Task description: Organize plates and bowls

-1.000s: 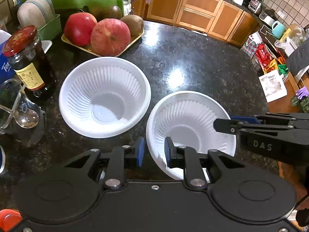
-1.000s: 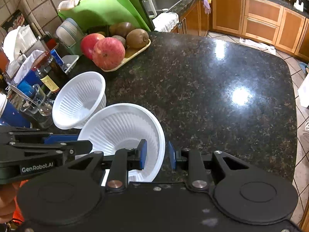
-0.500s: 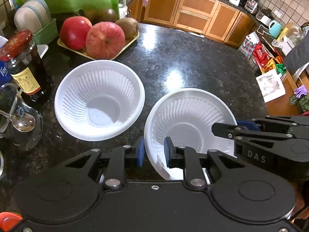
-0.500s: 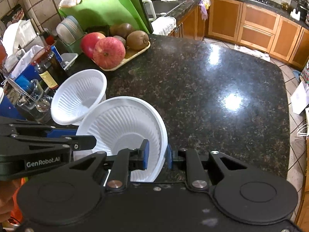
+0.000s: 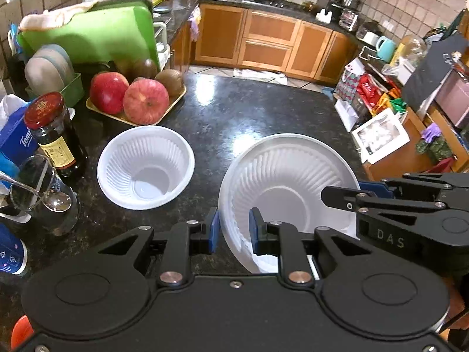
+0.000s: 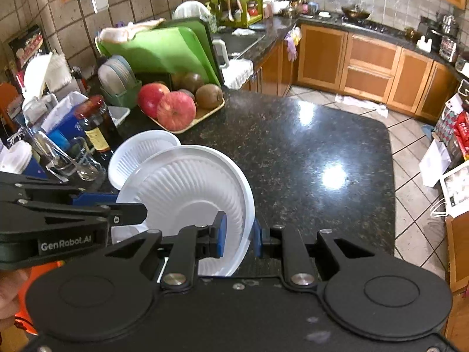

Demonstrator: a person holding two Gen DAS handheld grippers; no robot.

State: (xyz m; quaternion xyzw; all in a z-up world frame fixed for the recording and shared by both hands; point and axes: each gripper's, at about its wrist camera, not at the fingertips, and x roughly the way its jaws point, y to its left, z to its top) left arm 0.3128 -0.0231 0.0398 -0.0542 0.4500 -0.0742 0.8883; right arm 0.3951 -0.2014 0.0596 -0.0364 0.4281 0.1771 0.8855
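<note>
To my right the dark counter [image 6: 307,152] lies bare, wide room to pass. On my left the second bowl [image 5: 145,166], sauce bottle [image 5: 55,135], glass [image 5: 44,196] and fruit tray [image 5: 137,99] crowd the way.

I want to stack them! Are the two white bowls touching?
Apart. The left wrist view shows dark counter between the lifted bowl and the other bowl.

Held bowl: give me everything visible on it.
The bowl is white, thin and plastic-looking, with radial ribs, a smooth flat bottom and a flared rim. It is empty and tilted. The left gripper pinches its near rim and the right gripper pinches the opposite rim. It appears lifted off the counter, beside a second white bowl.
</note>
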